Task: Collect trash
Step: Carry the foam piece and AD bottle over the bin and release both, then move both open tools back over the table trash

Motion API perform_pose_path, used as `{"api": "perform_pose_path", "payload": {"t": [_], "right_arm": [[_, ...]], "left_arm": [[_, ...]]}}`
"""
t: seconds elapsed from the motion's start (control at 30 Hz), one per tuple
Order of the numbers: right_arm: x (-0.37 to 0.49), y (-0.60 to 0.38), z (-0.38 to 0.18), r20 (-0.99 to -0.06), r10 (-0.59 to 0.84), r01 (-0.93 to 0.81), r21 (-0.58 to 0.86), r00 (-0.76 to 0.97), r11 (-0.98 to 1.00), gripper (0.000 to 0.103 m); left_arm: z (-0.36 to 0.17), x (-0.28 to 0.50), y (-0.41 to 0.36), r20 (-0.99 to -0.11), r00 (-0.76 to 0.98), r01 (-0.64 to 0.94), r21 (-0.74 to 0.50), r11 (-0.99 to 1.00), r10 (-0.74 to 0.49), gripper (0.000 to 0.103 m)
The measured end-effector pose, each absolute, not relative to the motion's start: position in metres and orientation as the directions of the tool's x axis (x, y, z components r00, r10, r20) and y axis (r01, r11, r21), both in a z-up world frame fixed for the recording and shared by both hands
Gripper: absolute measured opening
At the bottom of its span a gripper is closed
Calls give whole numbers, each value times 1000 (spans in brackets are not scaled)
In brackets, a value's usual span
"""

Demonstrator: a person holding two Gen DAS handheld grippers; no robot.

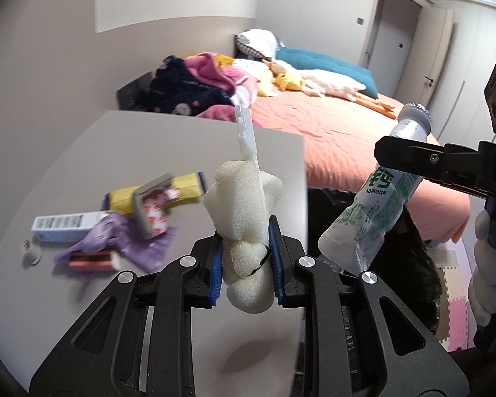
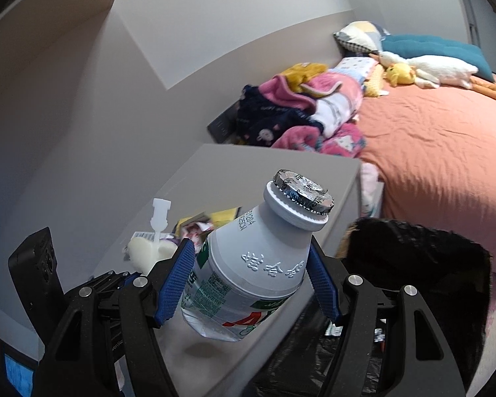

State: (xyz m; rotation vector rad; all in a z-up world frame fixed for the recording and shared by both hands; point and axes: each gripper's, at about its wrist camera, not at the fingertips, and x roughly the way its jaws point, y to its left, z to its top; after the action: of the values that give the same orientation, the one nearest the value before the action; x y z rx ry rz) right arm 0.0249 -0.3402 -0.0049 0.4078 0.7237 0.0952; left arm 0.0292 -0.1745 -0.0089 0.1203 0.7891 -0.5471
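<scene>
My left gripper (image 1: 248, 231) is shut on a lump of white foam (image 1: 243, 205) with a thin white plastic stick (image 1: 246, 132) poking up from it, held above the grey table (image 1: 132, 139). In the right wrist view the same foam (image 2: 147, 253) shows at the left. My right gripper (image 2: 251, 264) is shut on a white drink bottle (image 2: 258, 258) with a foil cap and a green label. From the left wrist view, that bottle (image 1: 373, 205) hangs tilted at the right, beyond the table's edge. A black trash bag (image 2: 413, 258) gapes below and right of the bottle.
On the table lie a yellow packet (image 1: 155, 195), a white box (image 1: 66, 228), a purple cloth (image 1: 115, 241) and a small wrapper. Behind is a bed with an orange sheet (image 2: 430, 152), heaped clothes (image 2: 297, 112), pillows and plush toys. A gloved hand (image 1: 489, 264) holds the right gripper.
</scene>
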Motion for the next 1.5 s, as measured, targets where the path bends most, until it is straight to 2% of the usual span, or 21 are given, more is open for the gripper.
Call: {"api": "perform_pose_path", "payload": {"t": [0.57,1.2,1.23,1.27,1.3,1.33,1.37,1.5], "right_arm": [[-22,-414,3,-608,94,190,384,788,904,68],[-63,-461,0,-617,7,296,387,787,873,68],[-65,-464,-2,-615,19,294,404,789,867,69],[-67,-467,-2,-610,25,296,419,792,859,77],[-70,-472,-2,-604,24,313,446,796,839,85],[-74,-475,-2,-596,21,327,469,803,821,98],[-77,-479,-1,-584,19,335,492,812,804,100],[-78,-490,0,-583,-27,375,486,812,789,100]], "left_arm": [[-9,10,-257,-695,487,657,-106,746,-528,23],[-10,-3,-314,-706,385,762,-121,636,-595,24],[-11,-3,-316,-712,373,764,-129,633,-595,26],[-13,-2,-318,-721,355,764,-144,629,-596,32],[-14,-1,-319,-727,344,760,-156,631,-594,61],[-15,0,-319,-734,339,751,-166,639,-588,94],[-14,-1,-318,-733,358,735,-161,658,-579,97],[-12,-3,-315,-720,392,728,-138,672,-573,97]]}}
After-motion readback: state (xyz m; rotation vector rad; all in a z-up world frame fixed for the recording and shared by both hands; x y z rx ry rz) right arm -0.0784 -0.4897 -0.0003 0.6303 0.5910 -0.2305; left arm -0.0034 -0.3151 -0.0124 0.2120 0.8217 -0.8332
